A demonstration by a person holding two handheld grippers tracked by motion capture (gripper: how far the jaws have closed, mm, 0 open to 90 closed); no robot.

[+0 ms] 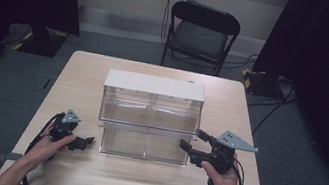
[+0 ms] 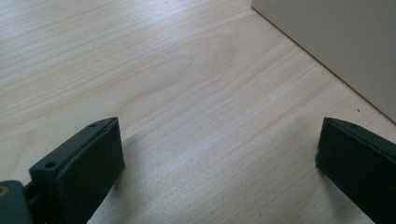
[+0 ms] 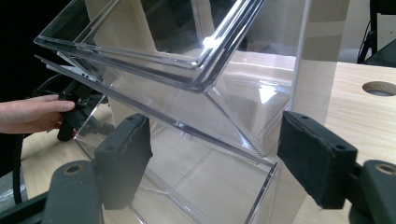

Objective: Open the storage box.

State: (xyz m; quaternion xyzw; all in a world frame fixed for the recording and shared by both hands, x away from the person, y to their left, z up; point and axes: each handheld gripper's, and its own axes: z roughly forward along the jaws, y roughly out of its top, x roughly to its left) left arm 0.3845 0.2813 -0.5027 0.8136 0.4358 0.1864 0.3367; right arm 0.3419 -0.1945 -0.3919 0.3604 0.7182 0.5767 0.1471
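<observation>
Two grippers flank clear tilt-bin organizer [image 1: 149, 120] at centre of table [image 1: 89, 75]. Left gripper [image 1: 85, 141]: jaws spread, empty, low over tabletop. Right gripper [image 1: 192, 141]: jaws spread, empty, facing bin corner. Likely step: grasp bin edge; align squarely, close gently.

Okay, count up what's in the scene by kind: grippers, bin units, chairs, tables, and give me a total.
Grippers: 2, left gripper and right gripper
Clear bin units: 1, bin unit
Folding chairs: 1, chair
Tables: 1, table
Total: 5
</observation>
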